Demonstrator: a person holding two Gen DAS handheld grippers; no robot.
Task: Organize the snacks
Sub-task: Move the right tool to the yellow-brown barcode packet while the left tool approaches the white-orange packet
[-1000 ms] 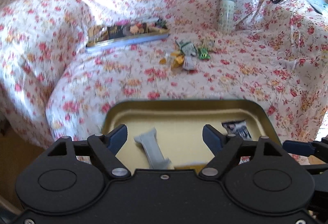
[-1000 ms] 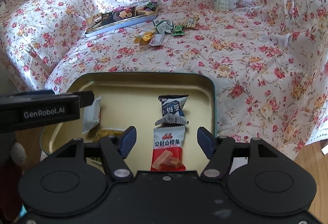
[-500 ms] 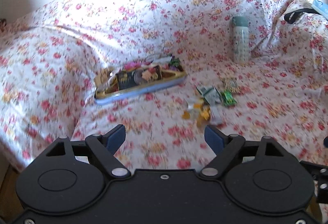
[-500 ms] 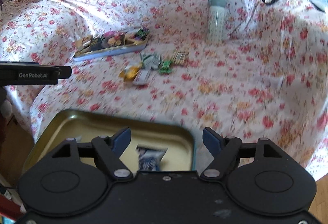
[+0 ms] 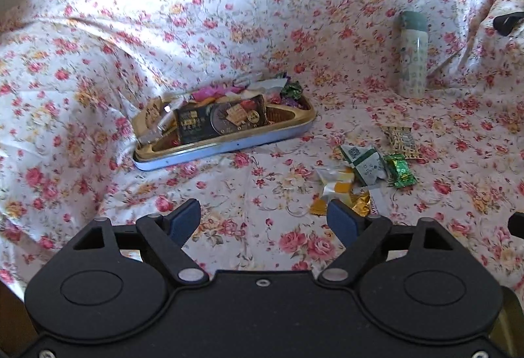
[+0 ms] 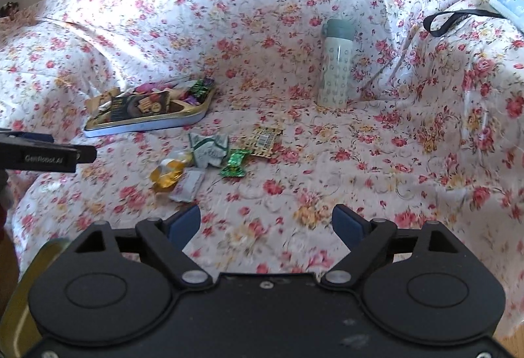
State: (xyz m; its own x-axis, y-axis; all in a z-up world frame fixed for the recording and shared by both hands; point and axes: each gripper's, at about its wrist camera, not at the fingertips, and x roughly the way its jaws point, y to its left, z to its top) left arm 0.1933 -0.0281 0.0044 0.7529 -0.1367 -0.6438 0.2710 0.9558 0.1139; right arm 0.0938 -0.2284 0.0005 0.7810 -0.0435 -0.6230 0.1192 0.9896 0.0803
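Nearest us, our left tool (image 5: 263,220) hangs released with nothing between its blue pads, and our right tool (image 6: 265,222) is opening its jaws, also with nothing between them. A second ago both hung over the gold tray at the near edge of the sofa, with packets lying in it; now only a sliver of that tray's rim (image 6: 19,302) shows at the lower left of the right view, and both tools point at the flowered cover (image 5: 255,181) instead. We judge that one drop-off is done and the next pick is beginning. Just beyond the tools lies the loose pile of snacks (image 5: 366,168) on the seat: a yellow candy (image 6: 170,173), a white-and-green packet (image 6: 208,148), a green sweet (image 6: 234,163). Farther back towards the left armrest sits the blue tin (image 5: 226,124), full of wrappers, and by the backrest a bottle (image 5: 412,55) stands upright.
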